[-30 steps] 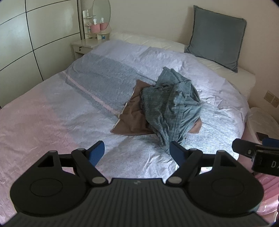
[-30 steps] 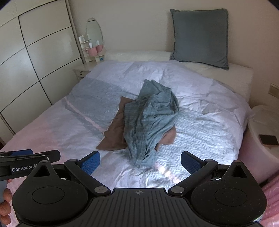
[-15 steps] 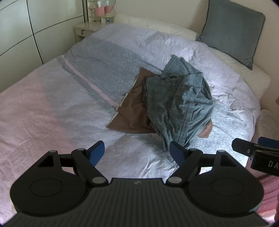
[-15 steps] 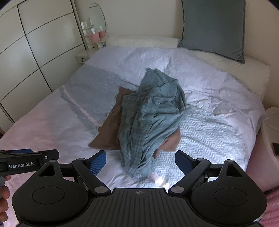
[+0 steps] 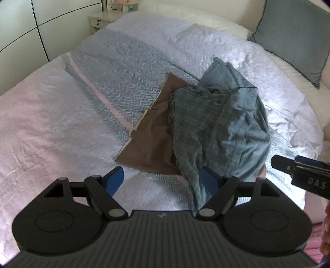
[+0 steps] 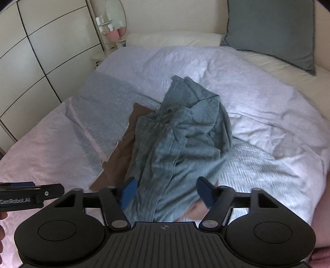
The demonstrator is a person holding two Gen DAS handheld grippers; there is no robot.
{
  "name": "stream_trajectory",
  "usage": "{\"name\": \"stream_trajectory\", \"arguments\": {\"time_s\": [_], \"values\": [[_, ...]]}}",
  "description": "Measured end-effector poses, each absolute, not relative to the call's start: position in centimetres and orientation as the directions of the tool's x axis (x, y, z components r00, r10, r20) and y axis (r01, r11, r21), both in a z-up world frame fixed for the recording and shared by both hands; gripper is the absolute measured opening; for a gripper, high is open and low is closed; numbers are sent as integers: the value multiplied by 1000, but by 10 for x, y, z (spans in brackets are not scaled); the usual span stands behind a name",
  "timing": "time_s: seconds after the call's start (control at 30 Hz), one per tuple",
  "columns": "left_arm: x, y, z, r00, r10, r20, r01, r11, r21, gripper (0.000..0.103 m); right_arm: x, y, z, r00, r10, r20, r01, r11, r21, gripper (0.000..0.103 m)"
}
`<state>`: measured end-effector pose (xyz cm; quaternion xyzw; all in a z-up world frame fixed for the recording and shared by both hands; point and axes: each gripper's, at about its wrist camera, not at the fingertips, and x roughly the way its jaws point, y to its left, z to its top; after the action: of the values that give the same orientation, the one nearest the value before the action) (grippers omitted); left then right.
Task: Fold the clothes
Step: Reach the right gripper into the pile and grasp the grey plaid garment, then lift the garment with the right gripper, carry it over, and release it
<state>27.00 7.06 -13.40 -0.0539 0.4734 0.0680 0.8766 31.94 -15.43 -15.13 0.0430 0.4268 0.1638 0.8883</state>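
A crumpled blue-grey garment (image 5: 218, 127) lies in a heap on the bed, on top of a flat brown cloth (image 5: 150, 140). Both also show in the right wrist view: the garment (image 6: 181, 144) and the brown cloth (image 6: 121, 158). My left gripper (image 5: 163, 181) is open and empty, just short of the heap's near end, its right finger by the garment's hanging tip. My right gripper (image 6: 167, 191) is open and empty, its jaws astride the garment's near end without closing on it.
The bed has a pale quilted cover (image 5: 61, 123). A grey-blue pillow (image 6: 270, 31) leans at the headboard. A nightstand (image 5: 103, 19) stands at the far left, beside white wardrobe panels (image 6: 31, 61). The right gripper's body (image 5: 303, 175) shows at the left wrist view's right edge.
Both grippers have moved forward and down toward the heap of clothes. The right gripper's jaws now reach around the garment's near end. The clothes have not moved.
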Motion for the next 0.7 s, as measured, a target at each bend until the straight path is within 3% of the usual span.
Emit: {"name": "stream_trajectory", "arguments": {"time_s": [0.13,0.43,0.47,0.53,0.7], "values": [[297,70,-148,519,70,-852,-184,982,-31,79,355,-151,-172,581,320,-749,-277,942,188,47],[343,75,-169,491,72,-868,-200,979,-32,79,413,-139,-193,599,328,-731,-316,935,161,44],[346,77,-169,490,73,-869,-202,979,-32,79,416,-135,-194,597,327,-733,-335,931,143,28],[342,85,-168,490,82,-868,-221,975,-33,79,421,-125,-199,570,323,-756,-377,920,109,4],[332,104,-164,489,106,-866,-270,962,-35,79,406,-111,-194,570,369,-734,-460,884,87,0]]}}
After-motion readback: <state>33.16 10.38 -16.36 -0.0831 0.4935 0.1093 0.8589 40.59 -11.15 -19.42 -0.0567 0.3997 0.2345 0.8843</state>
